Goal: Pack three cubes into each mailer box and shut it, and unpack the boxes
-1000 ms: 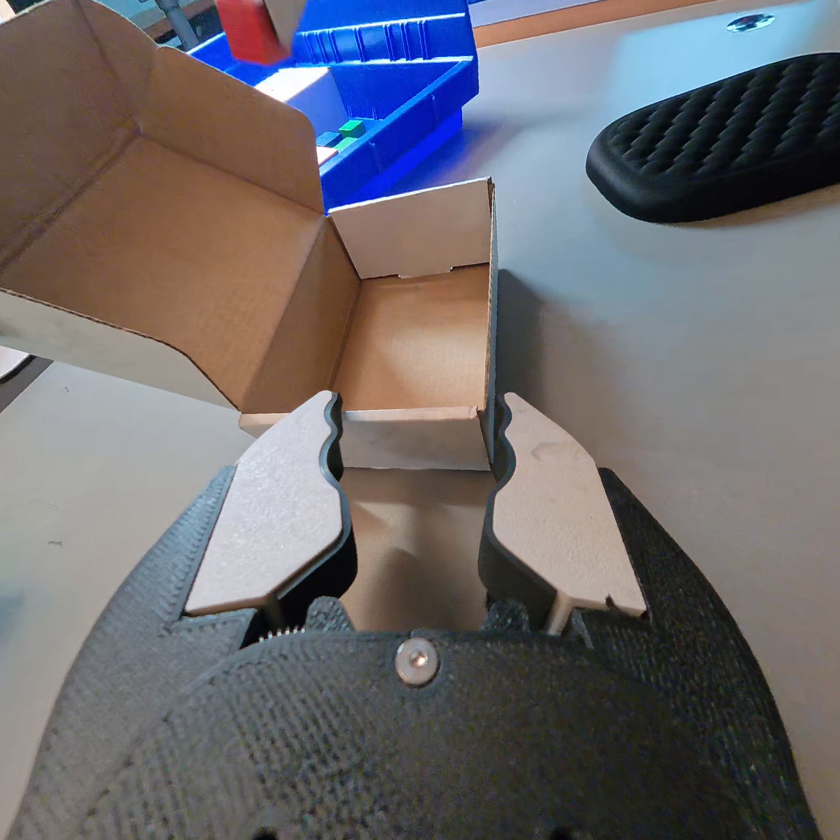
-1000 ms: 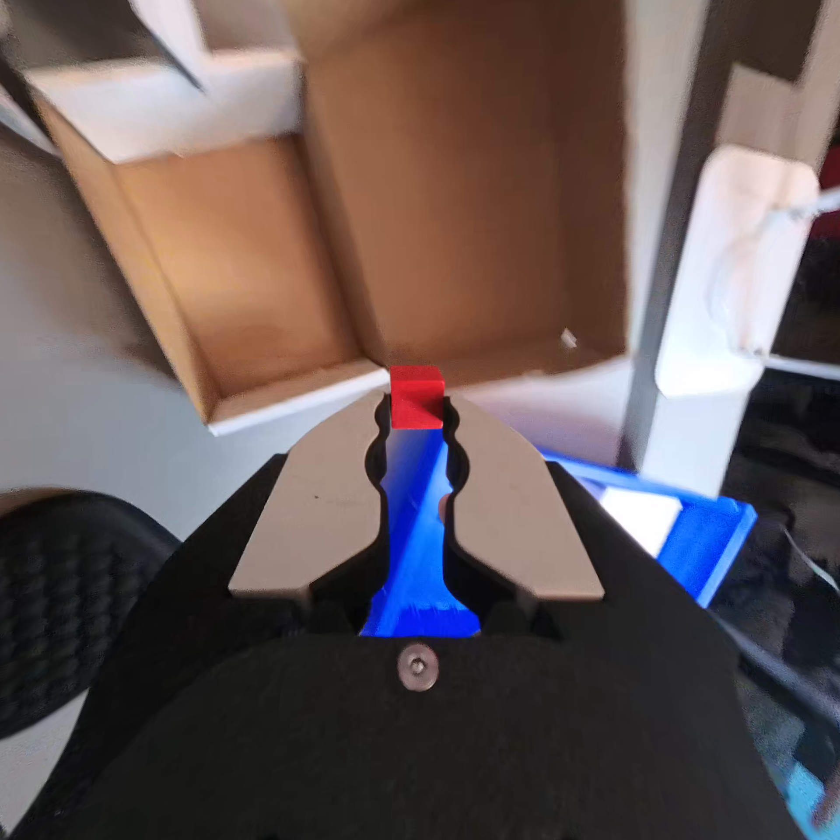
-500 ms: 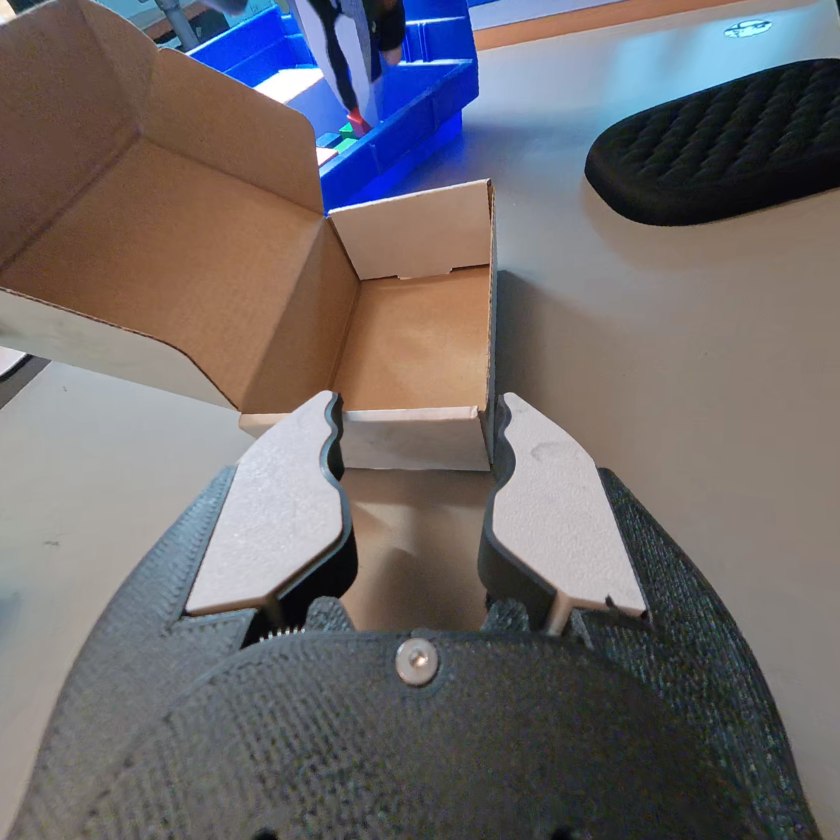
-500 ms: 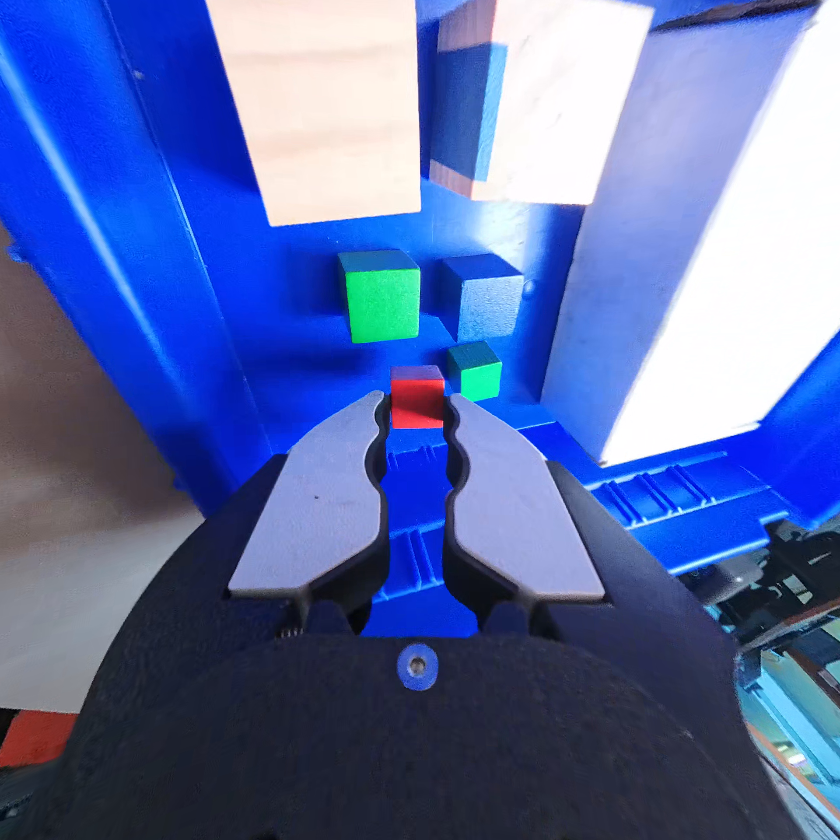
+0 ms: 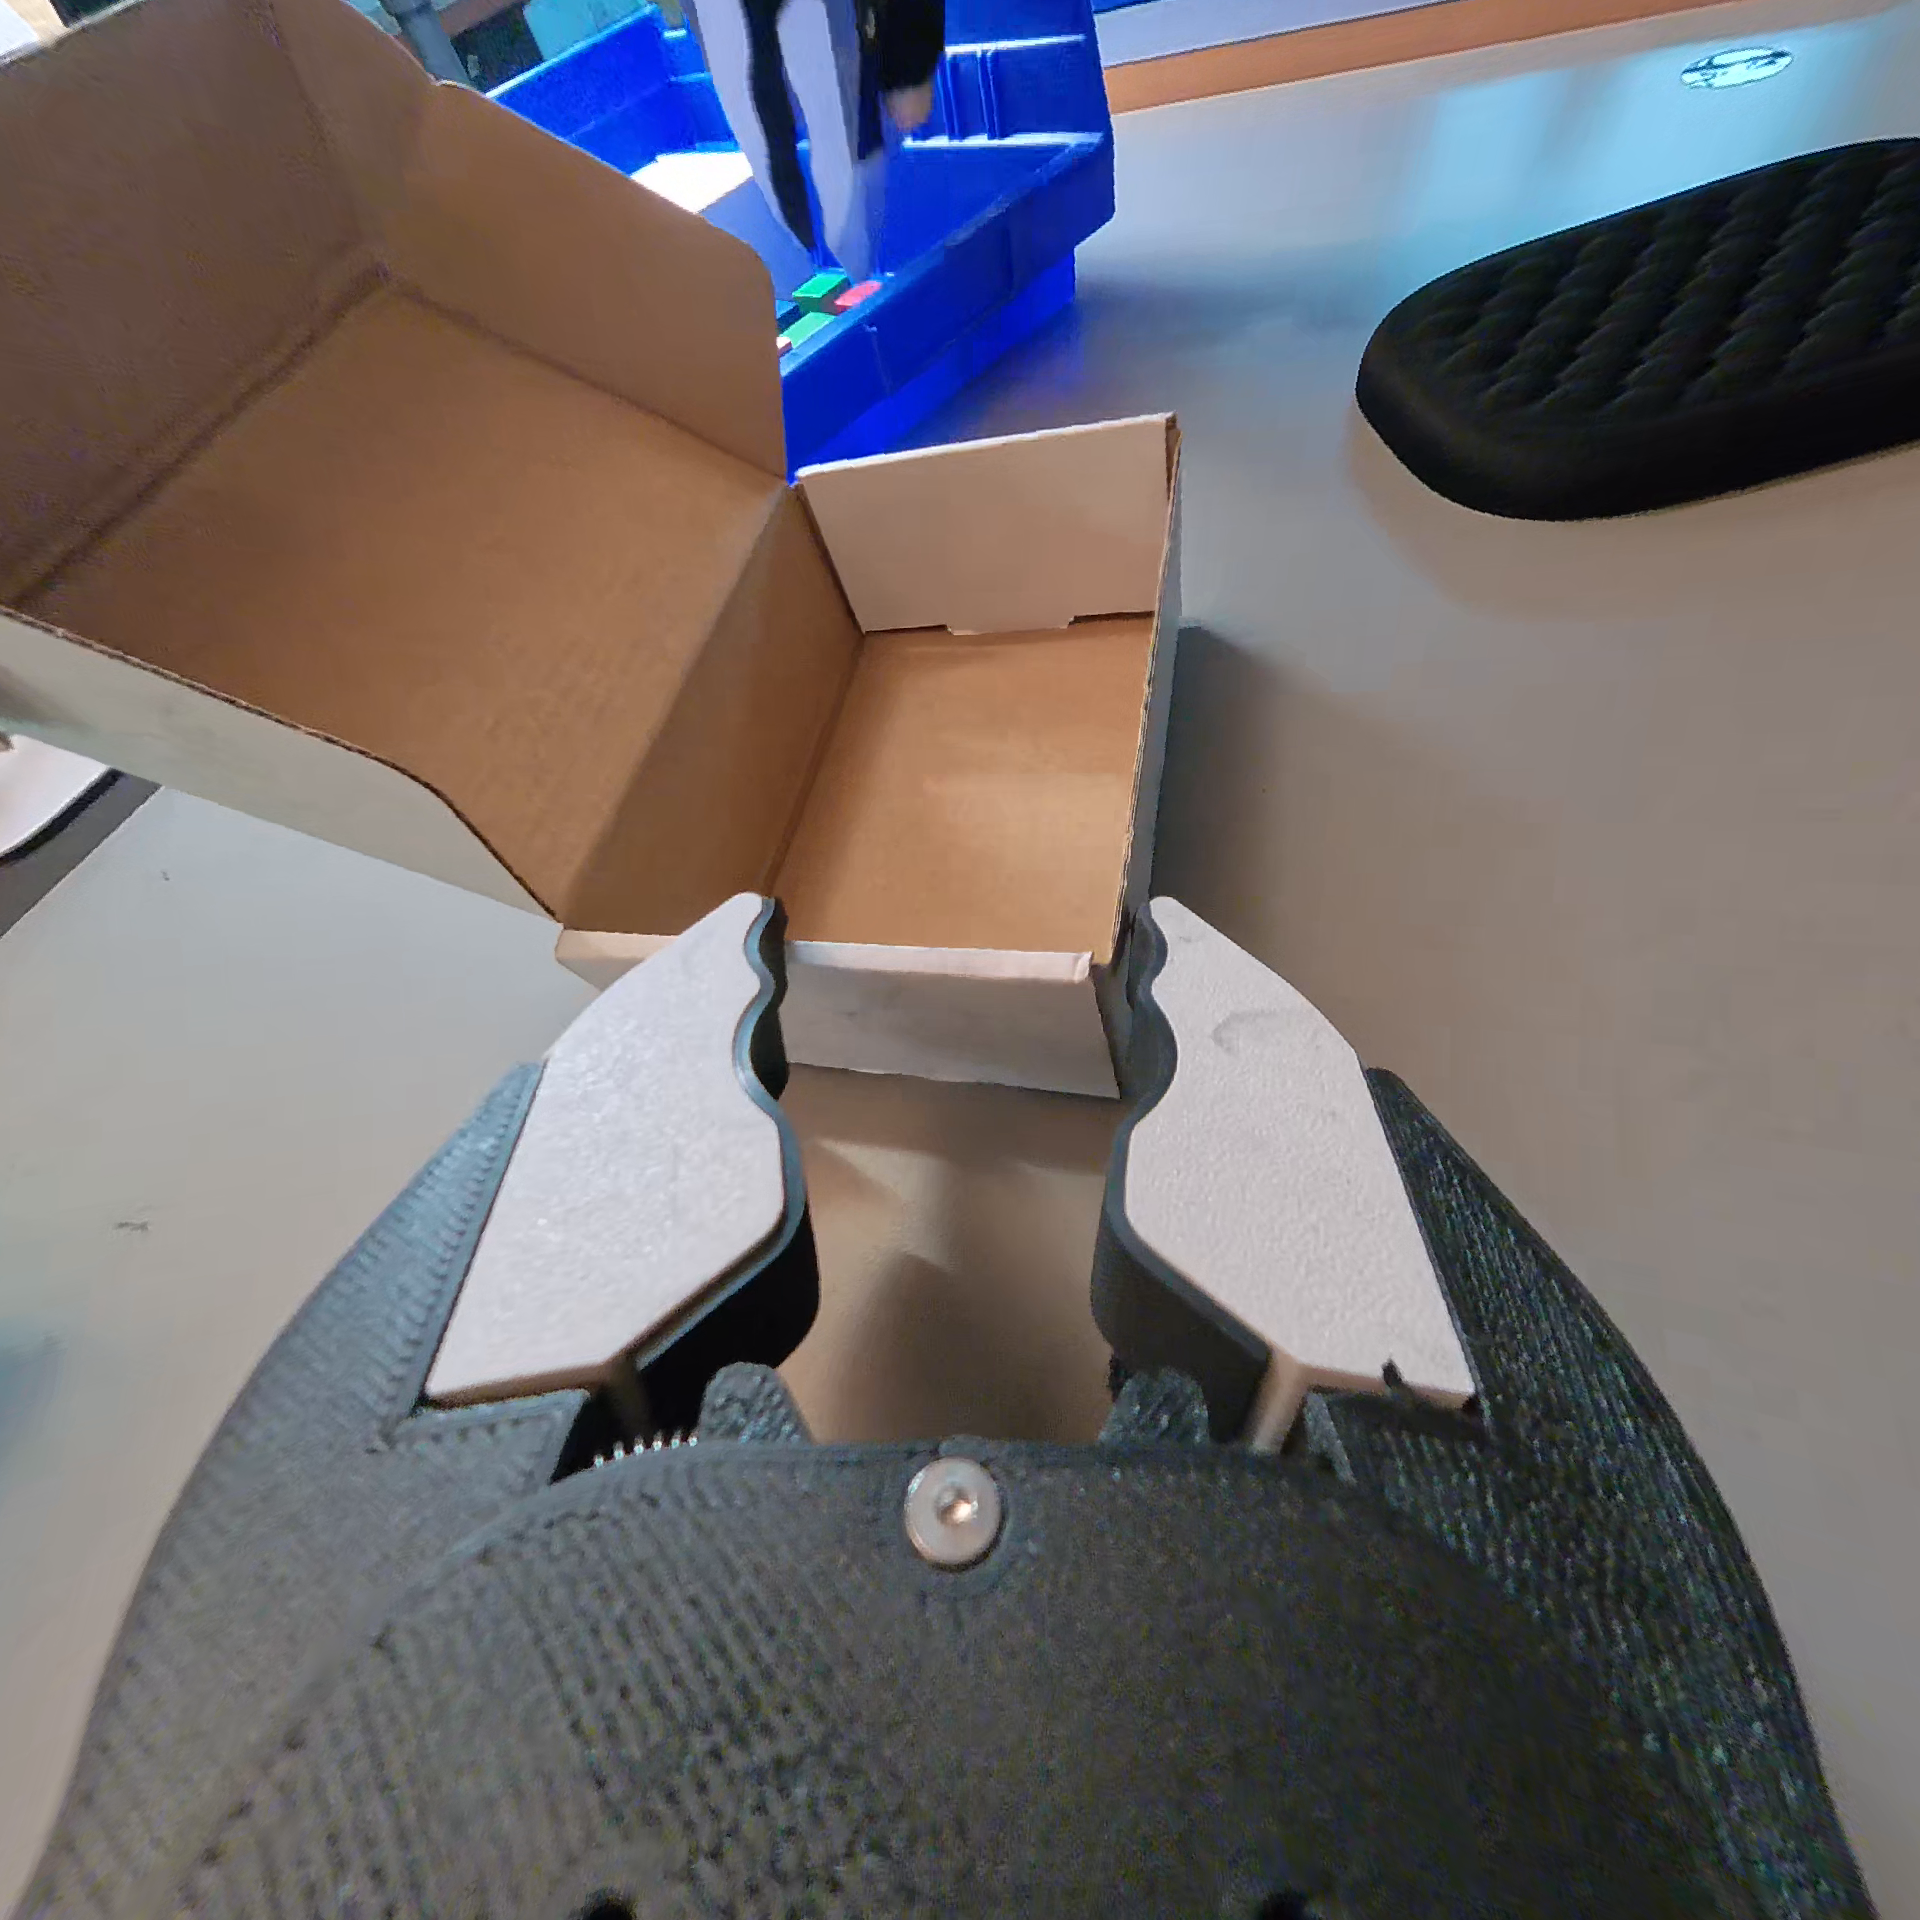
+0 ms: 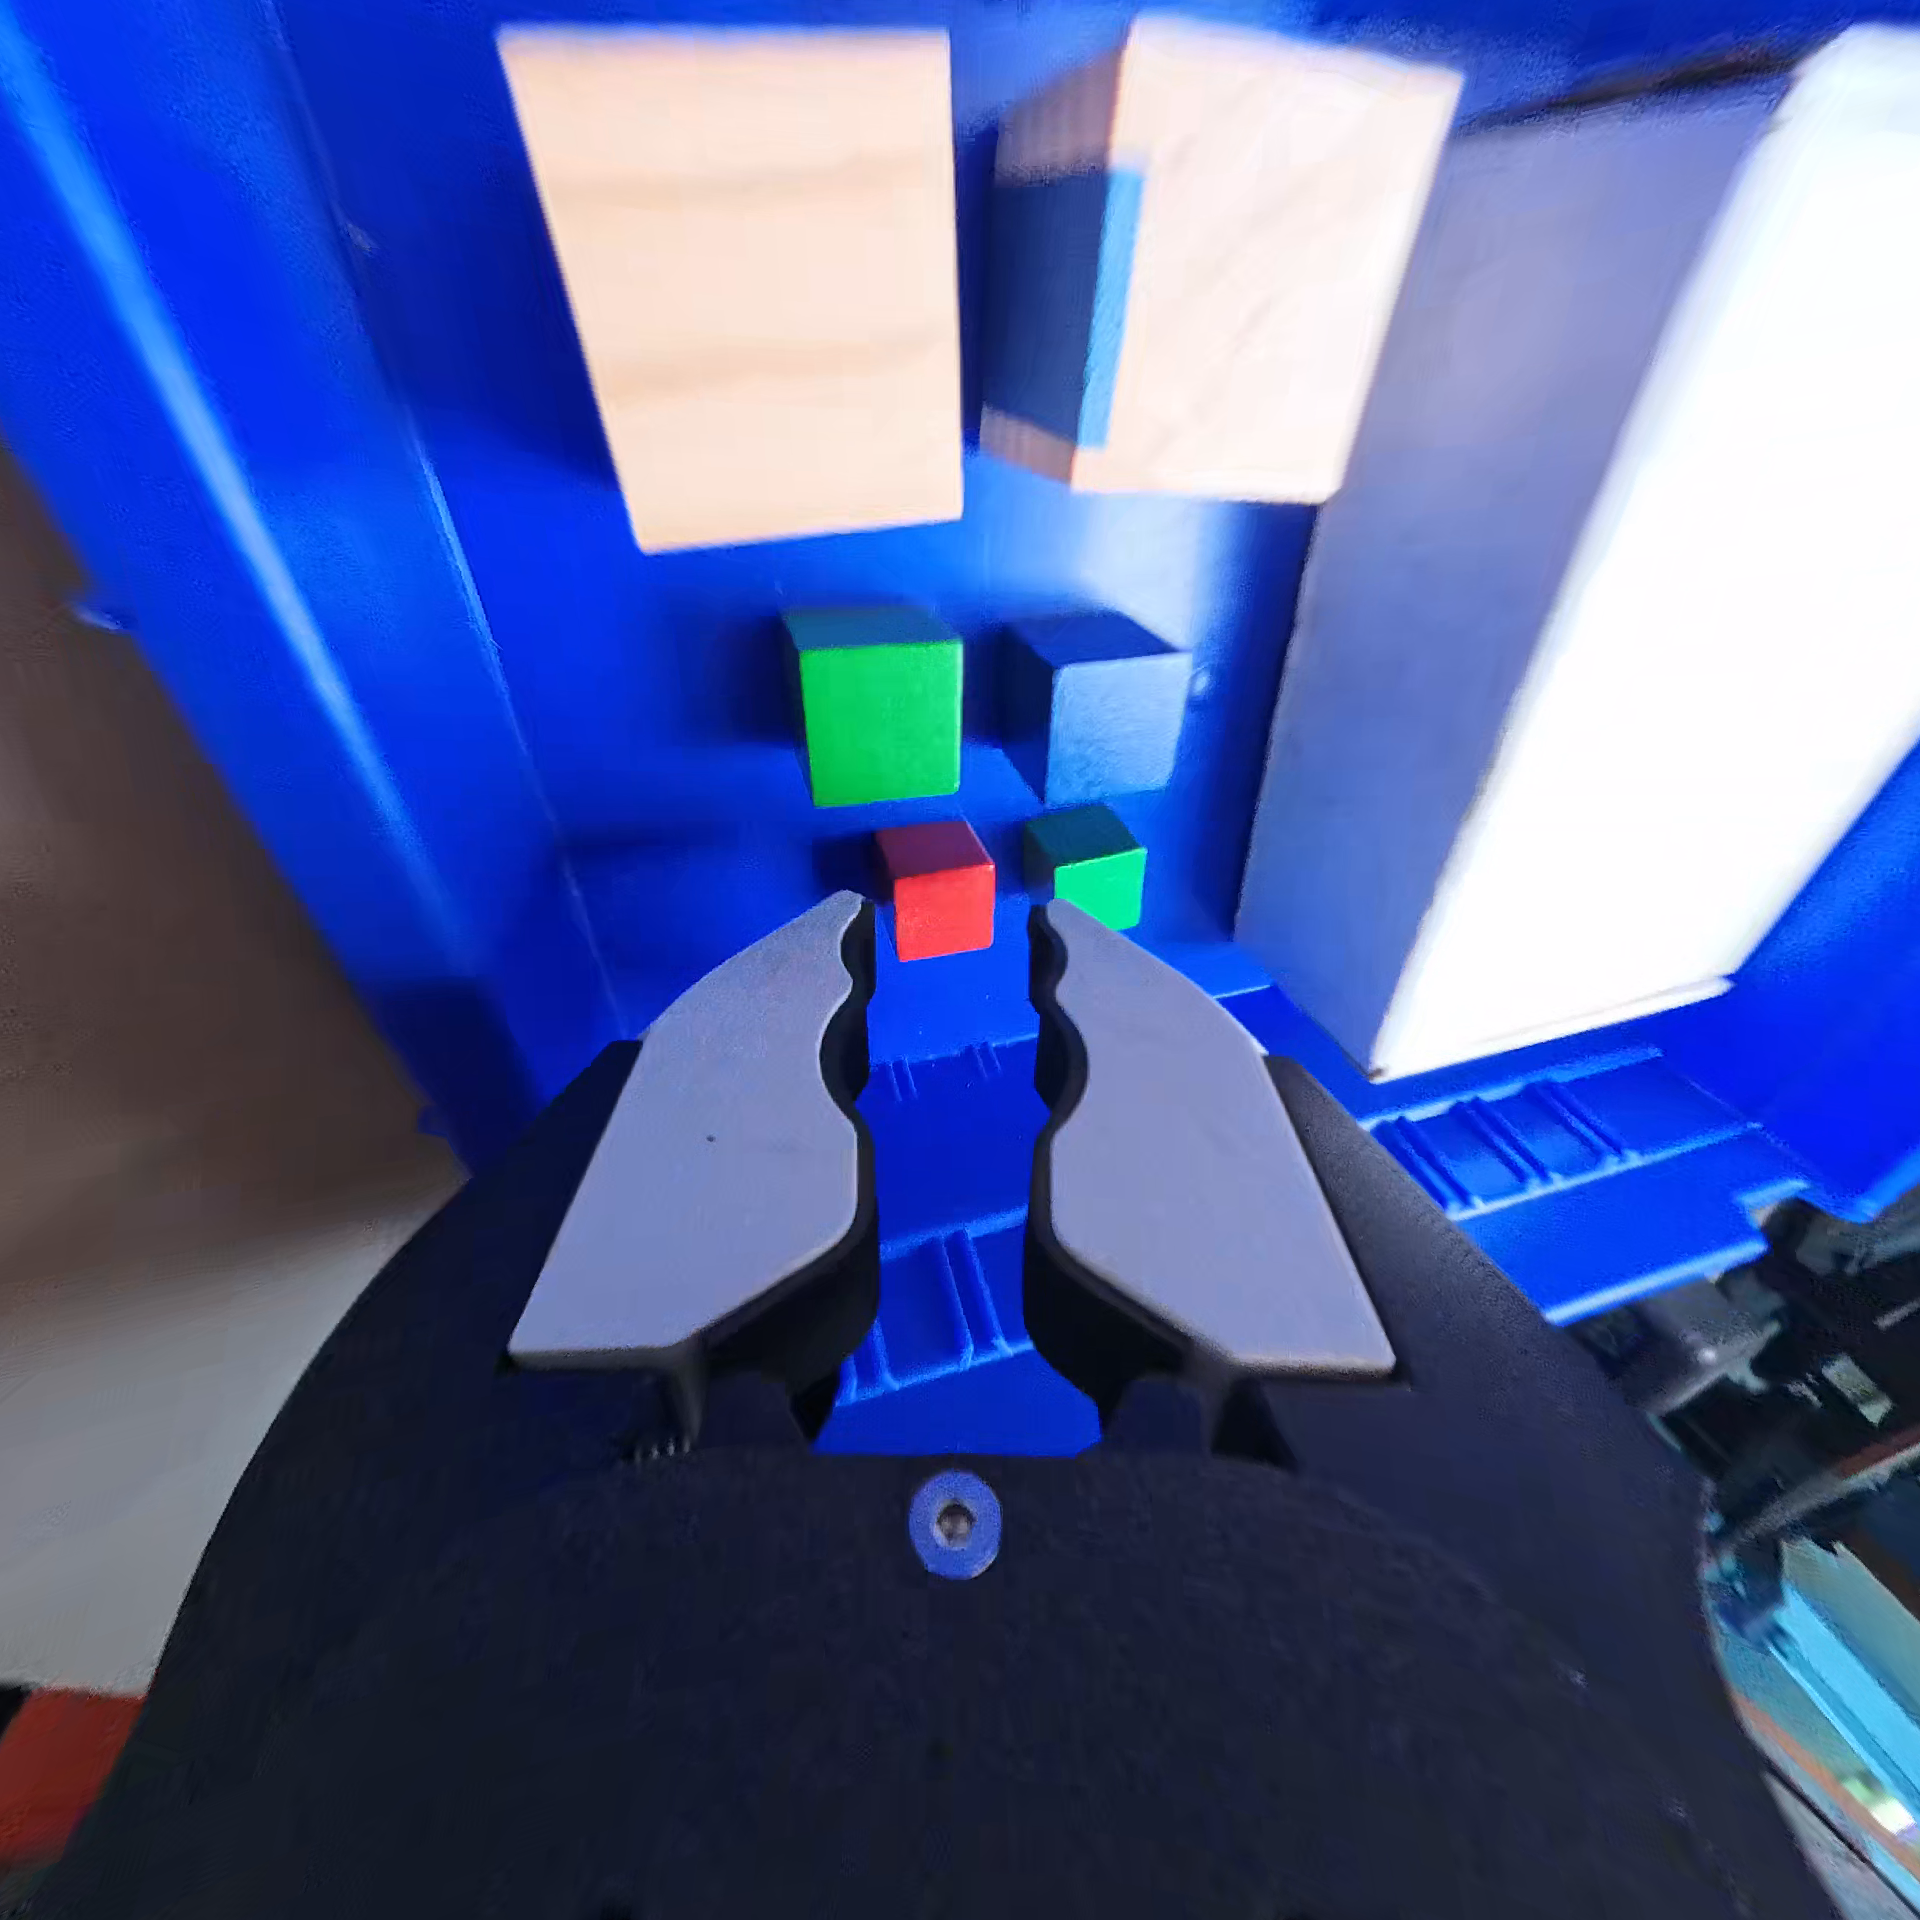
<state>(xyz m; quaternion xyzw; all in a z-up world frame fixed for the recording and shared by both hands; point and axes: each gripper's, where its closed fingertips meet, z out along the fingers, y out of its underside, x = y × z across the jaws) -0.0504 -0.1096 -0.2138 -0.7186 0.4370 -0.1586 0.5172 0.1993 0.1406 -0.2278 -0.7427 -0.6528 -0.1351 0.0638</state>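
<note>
An open white mailer box [image 5: 977, 997] with a brown inside stands empty, its lid [image 5: 416, 520] raised to the left. My left gripper [image 5: 951, 914] is open, with its fingers on either side of the box's near end. My right gripper [image 6: 945, 914] is open inside the blue bin [image 6: 436, 644]. A small red cube [image 6: 940, 894] lies on the bin floor just ahead of its tips, free of both fingers. The right gripper also shows in the left wrist view [image 5: 821, 125], reaching down into the bin [image 5: 966, 260].
In the bin are a small green cube [image 6: 1091, 868], a large green cube [image 6: 878, 707], a blue cube [image 6: 1107, 707], two wooden blocks [image 6: 769, 281] and a white box [image 6: 1610, 623]. A black padded rest [image 5: 1662, 332] lies on the grey table [image 5: 1507, 935] at the right. Across from one pair of fingers to the other is roughly 35 cm. The large green cube [image 6: 878, 707] is about 4 cm from my right fingertips and 30 cm from my left.
My right gripper carried the red cube from above the box down into the blue bin, then opened and left it on the bin floor. My left gripper stayed put.
</note>
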